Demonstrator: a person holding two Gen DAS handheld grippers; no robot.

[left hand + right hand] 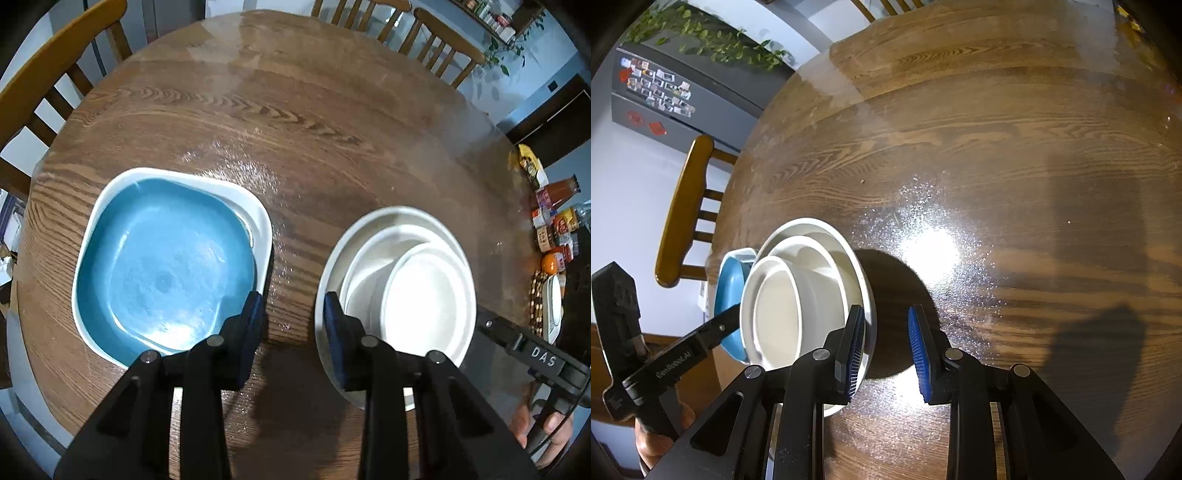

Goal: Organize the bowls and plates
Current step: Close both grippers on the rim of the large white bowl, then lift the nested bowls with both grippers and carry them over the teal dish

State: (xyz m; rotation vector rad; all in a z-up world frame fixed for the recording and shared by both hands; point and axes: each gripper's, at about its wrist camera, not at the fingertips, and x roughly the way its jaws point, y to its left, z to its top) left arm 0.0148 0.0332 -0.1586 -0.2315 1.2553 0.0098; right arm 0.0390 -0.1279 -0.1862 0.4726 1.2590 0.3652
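Note:
A blue square plate (166,266) lies inside a larger white square plate (255,206) on the left of the round wooden table (295,129). To its right, three white bowls (428,295) are nested, the smallest innermost. My left gripper (293,334) hovers over the bare wood between the two stacks, open, with nothing between its blue pads. My right gripper (886,350) is just right of the nested bowls (798,306), open over the table; its left fingertip (855,347) overlaps the outer rim. The blue plate (729,284) peeks out behind the bowls.
Wooden chairs (48,74) (443,44) ring the table, and another chair (687,206) stands near a dark fridge (665,96). Sauce bottles and jars (554,221) crowd the table's right edge. A hand (543,432) holds the right gripper's body (532,350).

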